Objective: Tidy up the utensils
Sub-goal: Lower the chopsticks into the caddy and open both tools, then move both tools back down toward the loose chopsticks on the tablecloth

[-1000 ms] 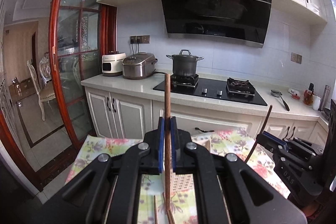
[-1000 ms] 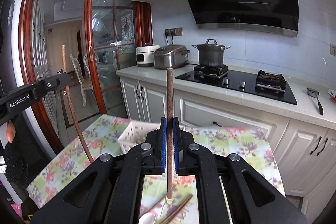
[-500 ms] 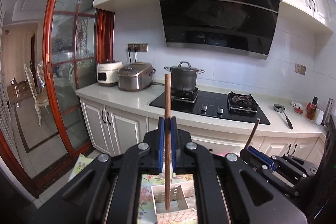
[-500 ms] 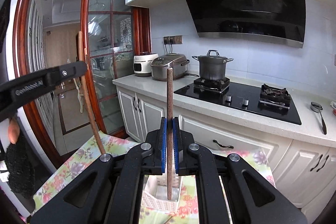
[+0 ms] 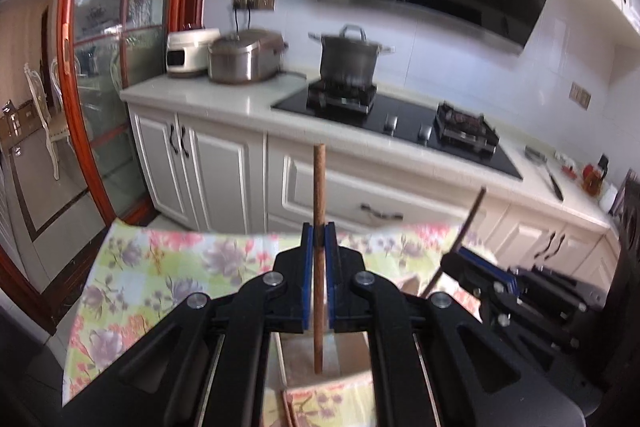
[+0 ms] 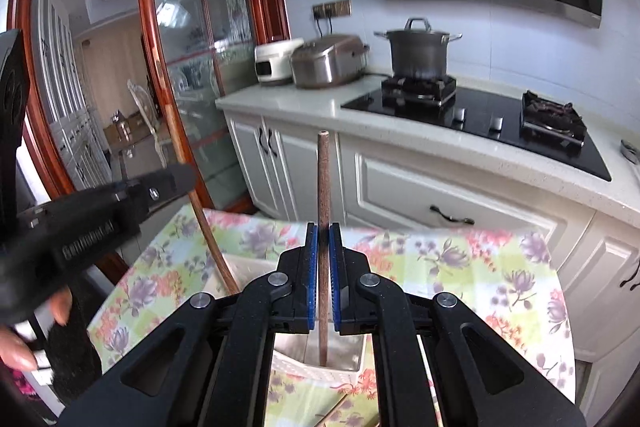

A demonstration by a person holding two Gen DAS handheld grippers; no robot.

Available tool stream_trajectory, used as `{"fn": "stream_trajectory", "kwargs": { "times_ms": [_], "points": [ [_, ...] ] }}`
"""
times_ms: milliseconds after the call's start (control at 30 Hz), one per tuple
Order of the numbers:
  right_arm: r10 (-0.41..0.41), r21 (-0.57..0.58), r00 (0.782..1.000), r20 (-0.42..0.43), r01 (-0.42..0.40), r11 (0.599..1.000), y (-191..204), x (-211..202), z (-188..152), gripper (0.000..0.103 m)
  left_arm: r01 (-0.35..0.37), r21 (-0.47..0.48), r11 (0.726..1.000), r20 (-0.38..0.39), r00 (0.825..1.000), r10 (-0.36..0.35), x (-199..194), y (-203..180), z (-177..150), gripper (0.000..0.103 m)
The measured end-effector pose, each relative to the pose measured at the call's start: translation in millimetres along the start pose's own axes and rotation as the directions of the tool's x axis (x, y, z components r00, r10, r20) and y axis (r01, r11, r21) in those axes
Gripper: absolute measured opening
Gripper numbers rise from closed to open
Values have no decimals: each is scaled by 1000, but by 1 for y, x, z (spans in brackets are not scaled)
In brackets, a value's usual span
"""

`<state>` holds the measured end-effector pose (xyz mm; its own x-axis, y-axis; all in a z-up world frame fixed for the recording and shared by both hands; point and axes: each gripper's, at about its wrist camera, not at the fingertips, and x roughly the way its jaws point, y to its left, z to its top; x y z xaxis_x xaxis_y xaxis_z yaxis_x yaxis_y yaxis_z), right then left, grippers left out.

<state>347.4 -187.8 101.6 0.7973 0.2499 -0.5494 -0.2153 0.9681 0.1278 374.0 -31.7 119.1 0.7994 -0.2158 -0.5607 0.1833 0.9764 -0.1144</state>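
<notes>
White plastic makes up the basket (image 6: pixel 316 367), which sits on the flowery cloth (image 6: pixel 480 279) over the surface. The low tip of one brown chopstick (image 6: pixel 323 227) hangs just over the open basket. The right gripper (image 6: pixel 323 247) has its jaws shut tight on that stick, which stands straight up.

In the left wrist view the basket (image 5: pixel 352 355) looks blurry, and a second chopstick (image 5: pixel 319 247) hangs over it too. The left gripper (image 5: pixel 319 251) has its jaws closed on this stick. I cannot tell if anything lies in the basket.

Past the basket stand white cupboards (image 6: pixel 420 187), a black stove (image 6: pixel 480 115) and a grey pot (image 6: pixel 418 51). Two cookers (image 6: pixel 320 63) sit left of the pot.

The right wrist view shows part of a hand (image 6: pixel 20 343) at the left edge, and a bit of another stick (image 6: pixel 340 407) on the cloth below the basket. The left wrist view shows the right gripper (image 5: pixel 460 255) to the right of the basket.
</notes>
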Motion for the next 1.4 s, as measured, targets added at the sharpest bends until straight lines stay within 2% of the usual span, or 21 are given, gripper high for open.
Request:
{"fn": "stream_trajectory", "kwargs": {
  "times_ms": [133, 200, 233, 267, 300, 333, 433, 500, 600, 700, 767, 900, 1000, 1167, 1400],
  "points": [
    [-6, 13, 999, -31, 7, 1000, 3, 16, -8, 8, -16, 4, 1000, -44, 999, 16, 17, 2, -15, 6],
    [-19, 17, 999, -41, 20, 1000, 2, 23, -11, 11, -14, -9, 1000, -49, 999, 13, 20, 6, -18, 7],
    [-25, 21, 999, -43, 25, 999, 0, 25, -12, 18, -22, -10, 1000, -47, 999, 21, 21, 7, -20, 13],
    [-24, 31, 999, -43, 25, 999, -2, 27, -12, 35, -30, -10, 999, -42, 999, 30, 20, 9, -20, 30],
    [-17, 47, 999, -37, 19, 999, -5, 26, -12, 47, -39, -13, 999, -29, 999, 38, 18, 11, -21, 44],
    [-10, 60, 1000, -26, 12, 998, -9, 25, -12, 58, -46, -15, 999, -17, 999, 45, 16, 13, -21, 46],
    [-30, 56, 1000, -9, 30, 998, -15, 18, -14, 58, -64, -14, 998, 2, 998, 64, 7, 17, -22, 46],
    [-30, 65, 1000, -1, 30, 997, -18, 11, -17, 58, -83, -16, 996, 16, 996, 83, -2, 21, -26, 50],
    [-41, 64, 999, 16, 40, 997, -23, -5, -25, 58, -124, -18, 992, 57, 991, 125, -19, 24, -34, 68],
    [-51, 60, 998, 30, 49, 997, -24, -22, -36, 58, -165, -17, 986, 96, 981, 166, -37, 27, -49, 78],
    [-54, 63, 998, 36, 51, 997, -24, -33, -46, 58, -181, -23, 983, 118, 976, 183, -49, 30, -61, 90],
    [-56, 68, 997, 52, 53, 996, -23, -54, -69, 58, -221, -4, 975, 165, 962, 219, -72, 32, -92, 98],
    [-64, 68, 996, 62, 60, 996, -19, -68, -89, 58, -243, 13, 970, 173, 956, 237, -84, 34, -116, 98],
    [-80, 59, 995, 63, 76, 995, -9, -84, -124, 58, -215, -35, 976, 143, 966, 217, -96, 47, -156, 98],
    [-98, 60, 995, 22, 96, 994, 1, -88, -167, 58, -191, -46, 981, 98, 976, 194, -99, 47, -193, 98]
  ]
}}
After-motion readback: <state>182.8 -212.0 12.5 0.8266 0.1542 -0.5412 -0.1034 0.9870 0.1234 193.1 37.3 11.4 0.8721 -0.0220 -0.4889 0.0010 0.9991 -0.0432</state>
